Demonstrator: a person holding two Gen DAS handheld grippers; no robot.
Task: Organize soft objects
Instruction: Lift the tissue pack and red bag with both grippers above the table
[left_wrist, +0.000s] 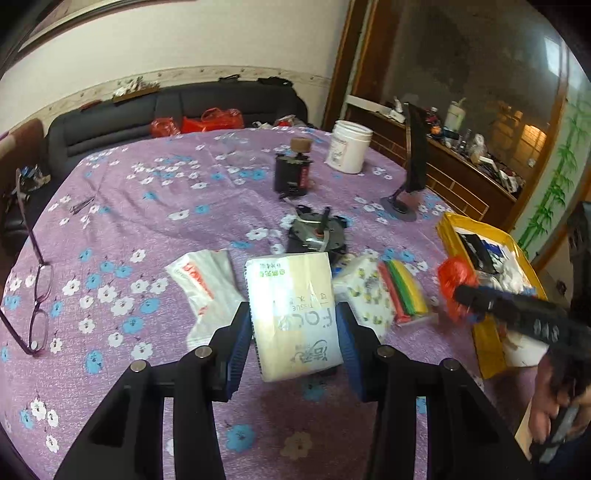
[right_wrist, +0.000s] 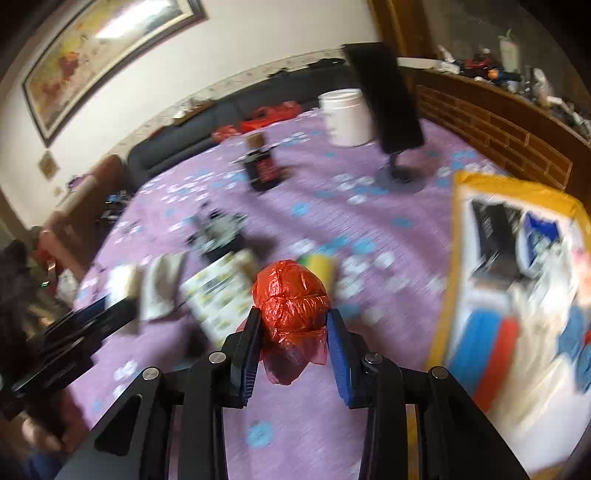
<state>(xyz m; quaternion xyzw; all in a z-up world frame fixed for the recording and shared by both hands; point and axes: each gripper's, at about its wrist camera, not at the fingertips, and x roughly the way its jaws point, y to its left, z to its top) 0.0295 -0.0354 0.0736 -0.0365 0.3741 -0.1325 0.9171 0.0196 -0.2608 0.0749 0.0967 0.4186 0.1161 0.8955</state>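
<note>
1. The right gripper (right_wrist: 293, 323) stood nearer the yellow tray (right_wrist: 458, 236), which lay to its right on the counter (right_wrist: 314, 406); its fingers (right_wrist: 249, 350) pinched a crumpled red plastic bag (right_wrist: 291, 299) lifted clear.
2. The left gripper (left_wrist: 293, 341) clamped a tissue pack (left_wrist: 291, 314), its long axis running away from the fingers, farther from the tray.
3. A patterned tissue pack (left_wrist: 364, 291), a pack of coloured cloths (left_wrist: 404, 291) and a white plastic bag (left_wrist: 207, 280) lay between.
4. The tray looked crowded.
</note>
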